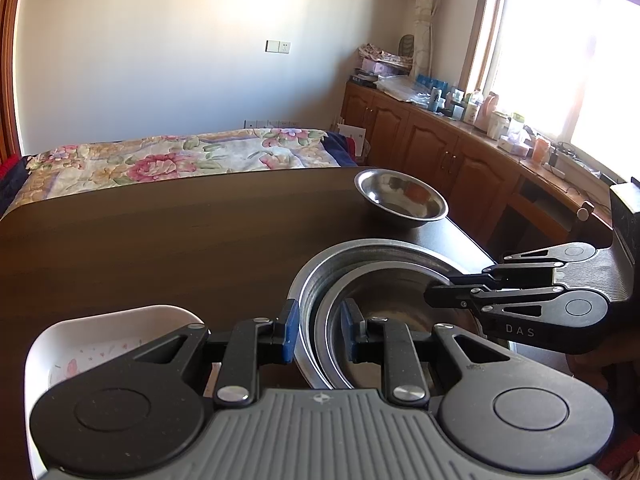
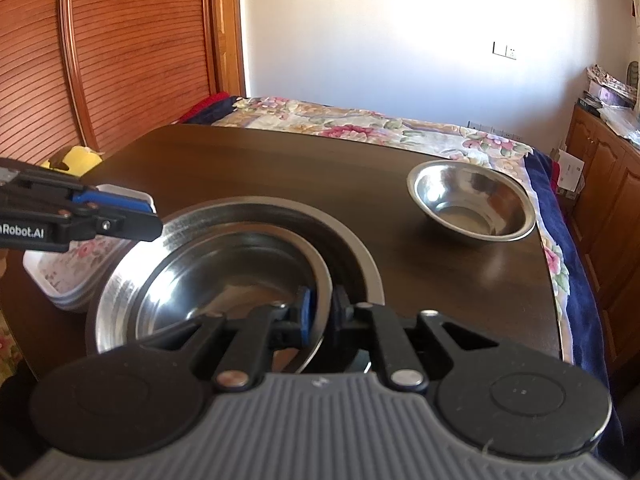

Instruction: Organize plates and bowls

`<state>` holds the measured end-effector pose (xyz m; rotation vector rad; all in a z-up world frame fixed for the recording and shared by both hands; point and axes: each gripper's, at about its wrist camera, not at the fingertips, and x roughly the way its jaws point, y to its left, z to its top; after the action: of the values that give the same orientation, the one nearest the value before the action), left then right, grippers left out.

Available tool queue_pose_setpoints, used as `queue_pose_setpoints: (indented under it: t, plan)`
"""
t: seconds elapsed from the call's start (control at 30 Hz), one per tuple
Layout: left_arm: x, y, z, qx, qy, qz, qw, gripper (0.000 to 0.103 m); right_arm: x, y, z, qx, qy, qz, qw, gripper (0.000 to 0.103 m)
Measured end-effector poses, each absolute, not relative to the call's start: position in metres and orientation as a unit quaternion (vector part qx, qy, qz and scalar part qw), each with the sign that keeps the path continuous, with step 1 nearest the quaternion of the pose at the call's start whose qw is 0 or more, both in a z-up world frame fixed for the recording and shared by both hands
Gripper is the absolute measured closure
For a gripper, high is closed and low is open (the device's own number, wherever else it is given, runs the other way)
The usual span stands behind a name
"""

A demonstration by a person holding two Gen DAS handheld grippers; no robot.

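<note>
bowls: a middle steel bowl (image 2: 224,276) sits inside a big steel bowl (image 2: 352,256) near the front of the dark table (image 2: 260,168). a small steel bowl (image 2: 472,204) sits alone, well apart, near the far right corner.
plates: white flower dishes (image 2: 68,276) are stacked just beside the big bowl, on its left.
right gripper (image 2: 322,312): its blue pads sit on both sides of the middle bowl's rim, one inside and one outside. it looks pinched on the rim, with just the thin metal between the fingers.
left gripper (image 1: 320,334): a bit open. the big bowl's rim goes through the gap. i cannot tell if the pads touch it.
how the bowls feel: i think they are light, thin and hard. shiny metal is slippery, so one could slide out or tip. they will not break, but they would clang.
where to hold: the flat rim is the best place.
how the plates feel: they look breakable, so go gently.
writing: "robot.ai" on the left gripper's side, "das" on the right gripper's side.
</note>
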<state>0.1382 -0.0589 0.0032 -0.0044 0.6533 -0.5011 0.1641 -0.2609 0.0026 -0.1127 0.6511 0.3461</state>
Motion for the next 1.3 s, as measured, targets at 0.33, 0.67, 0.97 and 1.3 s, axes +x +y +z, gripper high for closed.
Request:
queue_pose_setpoints:
  t: [0.33,0.67,0.97,1.3]
  plan:
    - [0.143,-0.062,0.008,0.007,0.310,-0.234,0.921,0.078,0.158,-0.263,0.020,-0.052,0.280,0.176,0.942,0.089]
    - [0.165,-0.077,0.022,0.026,0.302,-0.229,0.925,0.078,0.172,-0.295,0.041,-0.036,0.238,0.165,0.956,0.089]
    - [0.196,-0.102,0.034,0.046,0.298,-0.235,0.924,0.077,0.201,-0.341,0.044,-0.016,0.223,0.131,0.966,0.088]
    - [0.235,-0.137,0.035,0.065,0.308,-0.250,0.916,0.073,0.236,-0.379,0.024,0.013,0.238,0.094,0.967,0.086]
